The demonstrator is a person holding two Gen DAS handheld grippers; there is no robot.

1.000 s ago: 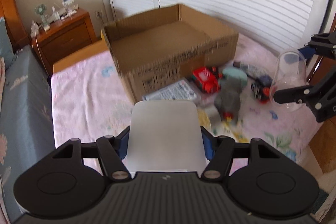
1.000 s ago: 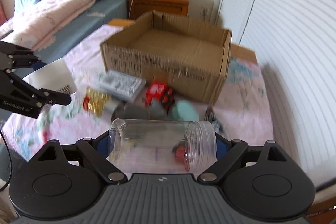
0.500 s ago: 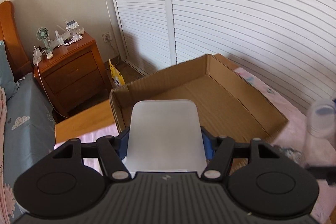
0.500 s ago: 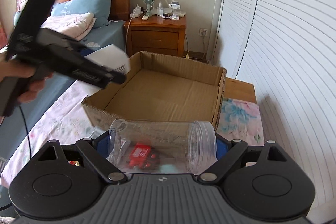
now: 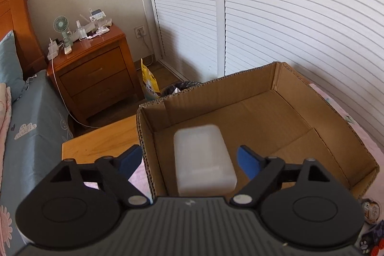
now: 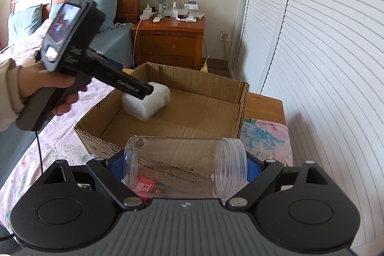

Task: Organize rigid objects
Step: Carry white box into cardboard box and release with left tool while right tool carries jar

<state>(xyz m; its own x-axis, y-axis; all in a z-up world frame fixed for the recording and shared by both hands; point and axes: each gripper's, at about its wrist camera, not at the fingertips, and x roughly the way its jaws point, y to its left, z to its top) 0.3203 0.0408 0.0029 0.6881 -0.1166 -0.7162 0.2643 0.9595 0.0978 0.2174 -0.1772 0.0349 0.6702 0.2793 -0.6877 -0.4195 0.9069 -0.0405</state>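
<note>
1. The right claw (image 6: 186, 170) is gripping a clear plastic jar (image 6: 184, 172) crosswise between its blue pads, mouth pointing to the right. The jar is hanging just short of the near wall of the cardboard box (image 6: 240, 109), not yet over the opening.

2. The left claw (image 5: 189, 158) is standing open, its blue pads (image 5: 247, 161) spread apart on either side of a white rectangular container (image 5: 204, 160) and touching neither flank. In the right wrist view the same container (image 6: 146, 101) is lying in the box's near-left corner, tipped against the wall or not yet fully settled; which cannot be told.

3. The box is resting on a floral cloth (image 6: 266, 136) covering the tabletop, with the rest of its floor bare.

4. Recommended handling: the left claw should be leaving straight up and back, so that neither pad is catching the container or the box wall.

5. The right claw should be clearing the near wall before lowering, then setting the jar on the bare floor beside the container, well apart from it. A round jar is likely to roll, so release should be low.

6. Beyond the box, a wooden nightstand (image 6: 171, 44) is standing against the wall.
</note>
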